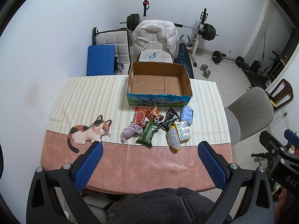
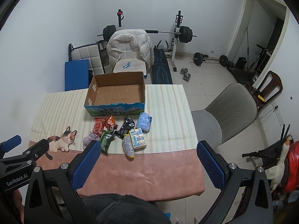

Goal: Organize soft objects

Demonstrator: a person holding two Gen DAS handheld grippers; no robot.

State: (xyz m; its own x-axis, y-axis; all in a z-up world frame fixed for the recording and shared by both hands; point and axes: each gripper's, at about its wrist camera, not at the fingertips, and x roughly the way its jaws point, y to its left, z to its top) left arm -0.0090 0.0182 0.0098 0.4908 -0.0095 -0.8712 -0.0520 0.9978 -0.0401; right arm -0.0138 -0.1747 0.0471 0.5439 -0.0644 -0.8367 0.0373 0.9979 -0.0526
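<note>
Home gym room; table under pink-and-striped cat cloth. Nearest, left gripper and right gripper both hover spread wide, empty. At 12 o'clock mid-table: purple cloth, green pouch, snack packets. Probably light, squashy; pinch mid-body. Beyond, empty cardboard box.

Layout of the table as seen ahead of the two grippers. The cardboard box stands at the table's far edge, beyond the left gripper; in the right wrist view it lies ahead and to the left of the right gripper. Between box and grippers lies a cluster of items: pouches nearest the box, a cloth bundle at the cluster's left, a tissue pack and a wrapped pack at its right. A chair stands right of the table; another chair stands behind the box.
</note>
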